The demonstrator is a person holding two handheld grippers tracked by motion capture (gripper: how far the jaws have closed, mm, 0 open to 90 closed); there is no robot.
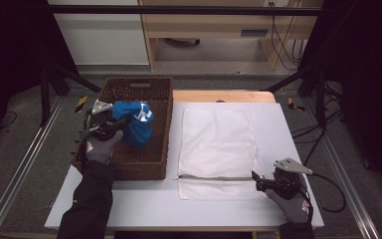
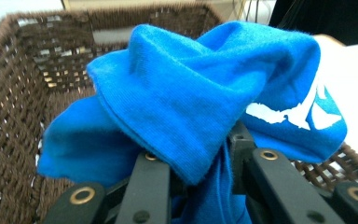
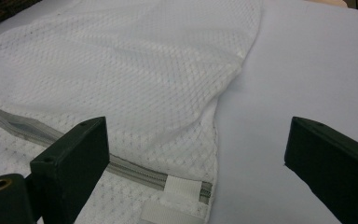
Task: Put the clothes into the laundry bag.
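A blue garment [image 1: 135, 125] with a white print hangs bunched over the brown wicker basket [image 1: 161, 124]. My left gripper [image 1: 122, 122] is shut on it from the left. In the left gripper view a fold of the blue garment [image 2: 191, 98] is pinched between the black jaws of the left gripper [image 2: 200, 182]. A white mesh laundry bag [image 1: 216, 149] lies flat on the table, its grey zipper [image 1: 214, 178] running along the near side. My right gripper [image 1: 256, 181] rests open at the zipper's right end. In the right gripper view, the right gripper [image 3: 198, 158] straddles the zipper end [image 3: 186, 185] without touching it.
The basket stands on the left part of the white table top [image 1: 288, 129], whose wooden edge [image 1: 224, 95] shows at the back. Black frame legs [image 1: 54, 79] stand beyond the table on both sides. Cabinets and cables sit at the far end of the room.
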